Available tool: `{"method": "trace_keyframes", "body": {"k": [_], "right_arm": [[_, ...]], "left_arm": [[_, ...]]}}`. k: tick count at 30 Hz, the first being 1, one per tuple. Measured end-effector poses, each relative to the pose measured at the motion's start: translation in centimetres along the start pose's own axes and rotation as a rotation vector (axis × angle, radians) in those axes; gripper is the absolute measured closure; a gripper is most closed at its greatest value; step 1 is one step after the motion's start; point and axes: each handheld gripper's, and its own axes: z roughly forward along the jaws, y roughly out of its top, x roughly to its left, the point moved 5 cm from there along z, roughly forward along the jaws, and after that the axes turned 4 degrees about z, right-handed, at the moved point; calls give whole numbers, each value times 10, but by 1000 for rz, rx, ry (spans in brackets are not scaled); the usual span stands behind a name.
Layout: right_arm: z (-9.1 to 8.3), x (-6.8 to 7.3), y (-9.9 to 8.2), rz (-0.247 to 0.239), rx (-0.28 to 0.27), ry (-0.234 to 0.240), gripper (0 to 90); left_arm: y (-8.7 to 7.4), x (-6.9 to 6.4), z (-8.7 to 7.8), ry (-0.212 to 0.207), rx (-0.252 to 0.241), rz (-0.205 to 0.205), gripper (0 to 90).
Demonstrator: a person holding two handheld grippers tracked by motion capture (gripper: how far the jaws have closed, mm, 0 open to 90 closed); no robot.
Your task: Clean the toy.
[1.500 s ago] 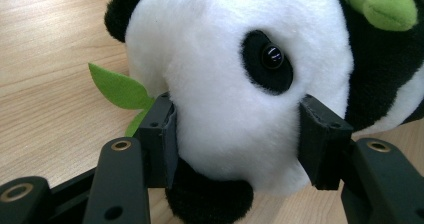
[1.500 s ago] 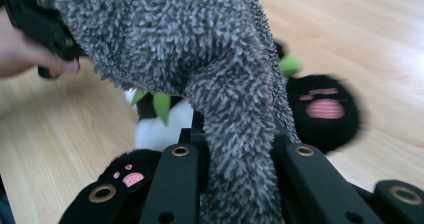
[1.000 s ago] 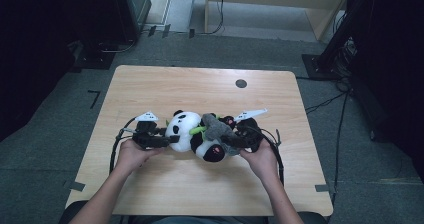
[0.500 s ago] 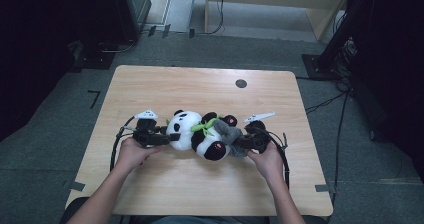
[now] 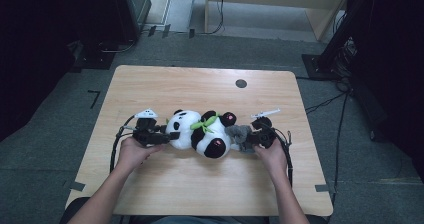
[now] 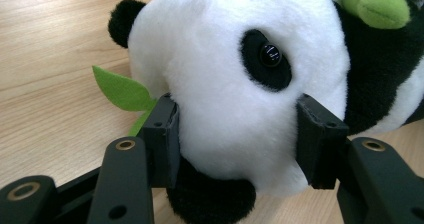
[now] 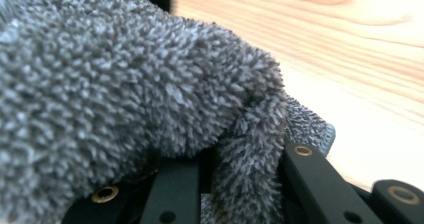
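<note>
A black-and-white panda plush (image 5: 200, 134) lies on its back across the middle of the wooden table (image 5: 200, 89), with a green bamboo sprig (image 5: 205, 123) on its chest. My left gripper (image 5: 169, 135) comes in from the left and is shut on the panda's white head (image 6: 235, 94); both pads dent the fur. A green leaf (image 6: 120, 89) sticks out beside the left pad. My right gripper (image 5: 248, 140) is shut on a grey fluffy cloth (image 5: 238, 134) just right of the panda's legs. A fold of the cloth (image 7: 125, 84) is pinched between the jaws of the right gripper (image 7: 240, 179).
A small dark round hole (image 5: 241, 83) marks the far part of the table. Bare wood stretches toward the near edge (image 5: 200, 211). Cables trail from both grippers toward the table's sides. Dark stands and furniture sit on the floor around the table.
My right gripper has carried the grey cloth off the panda's belly, rightward and down to the table beside its legs. The left gripper has stayed on the head.
</note>
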Motion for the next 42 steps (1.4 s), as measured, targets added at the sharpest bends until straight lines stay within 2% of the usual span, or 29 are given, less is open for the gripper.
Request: {"method": "trace_keyframes", "body": {"k": [1,2,3,6,8,10,13,20,26,28,30,32,34,37,40,42], "right_arm": [[-2,-4,0,15,-3,-9,777],[-6,-13,1,51,-15,-30,777],[-6,-13,1,51,-15,-30,777],[-20,-25,1,104,-57,-42,777],[-31,-29,3,129,-103,-22,777],[-42,-26,5,135,-140,6,777],[-55,-8,9,91,-173,46,777],[-80,55,22,-77,-206,142,775],[-88,109,23,-224,-164,226,774],[-85,123,22,-256,-141,250,774],[-75,132,18,-288,-101,252,773],[-61,132,15,-303,-68,226,774],[-52,128,14,-280,-58,229,774],[-50,120,15,-265,-74,211,774],[-48,111,14,-256,-66,134,776],[-43,103,11,-246,-51,134,776]], "left_arm": [[0,0,0,7,-2,-1,461],[1,0,0,11,-3,0,467],[1,1,-1,14,-2,1,467],[1,1,-1,17,-3,1,470],[1,1,0,16,-3,3,470],[0,1,0,16,-4,7,469],[0,1,0,14,-4,11,468],[0,1,0,11,-5,10,467],[0,1,0,10,-6,11,466],[0,1,0,10,-6,12,466],[-1,1,0,8,-3,18,467],[-1,0,1,11,1,37,467],[-2,-1,1,12,4,47,467],[-2,0,1,8,1,42,466],[-2,0,1,6,2,40,464],[-2,0,1,5,3,39,463]]}}
